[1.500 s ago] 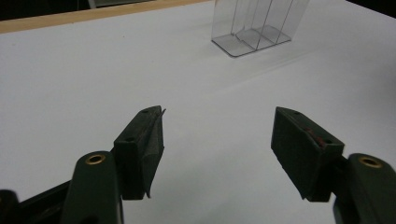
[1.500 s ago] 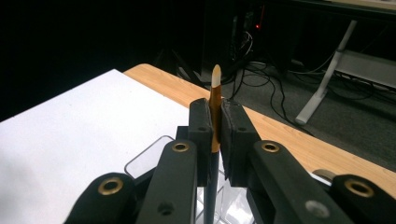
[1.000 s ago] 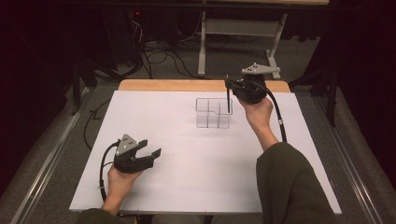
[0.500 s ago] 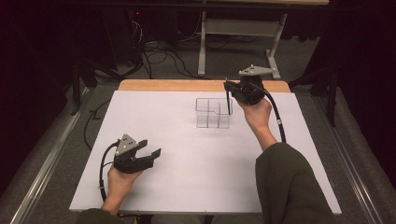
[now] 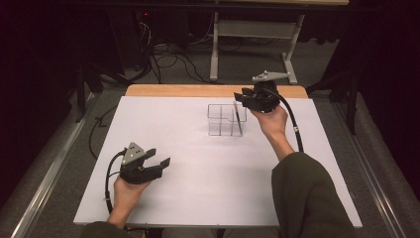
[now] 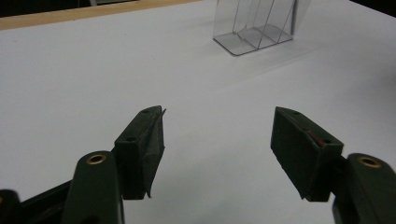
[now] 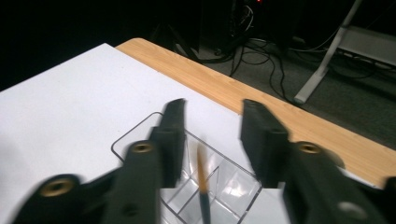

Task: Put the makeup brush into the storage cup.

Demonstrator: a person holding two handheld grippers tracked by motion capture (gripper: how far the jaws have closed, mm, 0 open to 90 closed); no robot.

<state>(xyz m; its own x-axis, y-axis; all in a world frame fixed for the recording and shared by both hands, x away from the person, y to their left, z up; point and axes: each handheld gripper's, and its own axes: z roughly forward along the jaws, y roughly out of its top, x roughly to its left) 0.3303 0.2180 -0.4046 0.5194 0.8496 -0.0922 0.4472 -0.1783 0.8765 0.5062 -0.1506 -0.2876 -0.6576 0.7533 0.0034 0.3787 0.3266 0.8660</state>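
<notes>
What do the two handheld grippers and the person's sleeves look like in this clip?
Both are black two-jaw tools. The left gripper carries a grey three-cornered plate, and a black cable loops from it beside the hand. The right gripper has the same grey plate and a thick black cable trailing along the forearm. Their jaws are blocky black pads on arms with brass-coloured rivets. The right sleeve is dark olive green.

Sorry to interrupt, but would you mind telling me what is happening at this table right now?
A person is working with two handheld grippers at a white table. The right gripper hovers over a clear divided organizer. Its fingers have just been opening, and a thin pencil-like stick now stands in one of the organizer's compartments, free between the fingers and leaning slightly. The left gripper rests near the table's front edge, open with nothing between its fingers.
</notes>
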